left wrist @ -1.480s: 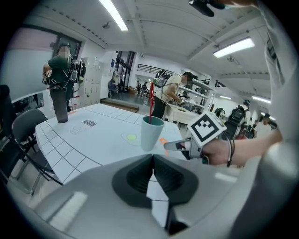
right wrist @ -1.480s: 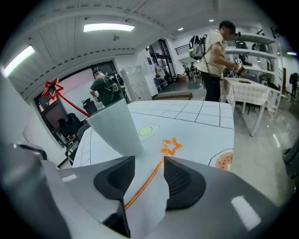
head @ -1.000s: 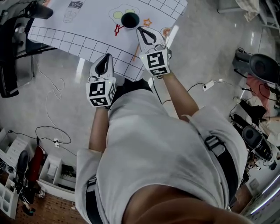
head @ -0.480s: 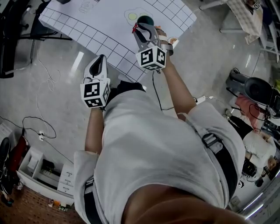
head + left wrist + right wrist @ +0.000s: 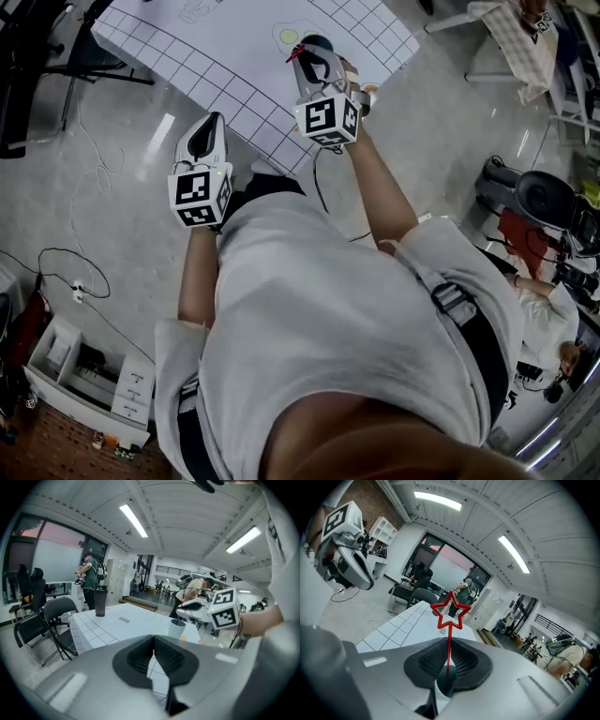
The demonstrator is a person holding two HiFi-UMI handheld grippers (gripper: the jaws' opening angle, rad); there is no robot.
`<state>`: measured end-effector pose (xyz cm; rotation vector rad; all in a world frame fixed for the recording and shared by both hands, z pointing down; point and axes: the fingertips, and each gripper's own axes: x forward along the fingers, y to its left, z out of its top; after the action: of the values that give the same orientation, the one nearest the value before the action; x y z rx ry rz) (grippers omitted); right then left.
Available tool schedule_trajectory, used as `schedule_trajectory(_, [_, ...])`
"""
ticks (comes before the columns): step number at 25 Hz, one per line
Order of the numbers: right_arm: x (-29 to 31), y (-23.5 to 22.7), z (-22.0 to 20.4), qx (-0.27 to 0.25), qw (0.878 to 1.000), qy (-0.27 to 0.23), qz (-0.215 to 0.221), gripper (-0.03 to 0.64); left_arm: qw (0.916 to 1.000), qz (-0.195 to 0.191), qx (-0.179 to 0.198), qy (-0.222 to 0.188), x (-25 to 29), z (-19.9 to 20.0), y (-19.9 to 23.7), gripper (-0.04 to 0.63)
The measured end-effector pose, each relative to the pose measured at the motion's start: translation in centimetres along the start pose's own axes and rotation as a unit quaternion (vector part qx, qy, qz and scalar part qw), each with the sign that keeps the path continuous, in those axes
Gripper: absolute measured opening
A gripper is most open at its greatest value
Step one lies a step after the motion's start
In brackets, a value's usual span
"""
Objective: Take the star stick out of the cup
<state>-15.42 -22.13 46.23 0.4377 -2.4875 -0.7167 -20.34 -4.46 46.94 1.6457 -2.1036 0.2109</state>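
Note:
A red star stick (image 5: 450, 611) stands up out of a dark-rimmed cup (image 5: 314, 42) on the white gridded table (image 5: 216, 56). My right gripper (image 5: 449, 653) hovers just above the cup and its jaws are closing, with the pads pressed on the thin red stem. The cup's mouth (image 5: 446, 682) shows below the pads. In the left gripper view the cup (image 5: 177, 628) and stem (image 5: 181, 609) sit under the right gripper (image 5: 206, 611). My left gripper (image 5: 214, 120) hangs at the table's near edge, shut and holding nothing.
A tall dark tumbler (image 5: 100, 606) stands at the table's far side. Printed pictures mark the table sheet near the cup. Black chairs (image 5: 37, 630) stand beside the table, and cables lie on the floor (image 5: 75, 272). People stand in the background.
My right gripper has moved from beside the cup to above it and now grips the stick's stem. The left gripper has stayed near the table's edge.

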Motion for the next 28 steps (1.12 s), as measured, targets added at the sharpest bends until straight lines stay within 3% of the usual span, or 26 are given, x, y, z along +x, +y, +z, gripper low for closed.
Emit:
schedule_trajectory(4, [-1.9, -2.0, 1.8, 0.05, 0.998, -0.029, -0.026, 0.017, 0.9999, -0.01, 0.006, -0.013, -0.3, 1.0, -0.5, 0.003])
schedule_trajectory(7, [-4.0, -4.0, 4.3, 0.098, 0.991, -0.08, -0.04, 0.017, 0.9995, -0.02, 0.009, -0.023, -0.5, 1.7, -1.0, 0.003])
schedule_trajectory(11, [-7.3, -5.9, 7.1, 0.165, 0.974, -0.144, -0.048, 0.015, 0.9986, -0.04, 0.017, -0.032, -0.6, 2.2, -2.0, 0.003])
schedule_trajectory(14, [-9.1, -6.8, 7.3, 0.229, 0.959, -0.157, -0.052, 0.015, 0.9974, -0.058, 0.026, -0.034, -0.6, 2.4, -2.7, 0.003])
schedule_trajectory(22, [-12.3, -6.1, 4.6, 0.349, 0.926, -0.137, -0.043, 0.015, 0.9927, -0.109, 0.046, -0.025, -0.2, 2.2, -5.4, 0.003])
schedule_trajectory(28, [-13.0, -3.3, -0.3, 0.433, 0.9, -0.054, -0.013, 0.015, 0.9884, -0.142, 0.053, 0.002, 0.9, 0.7, -7.8, 0.003])
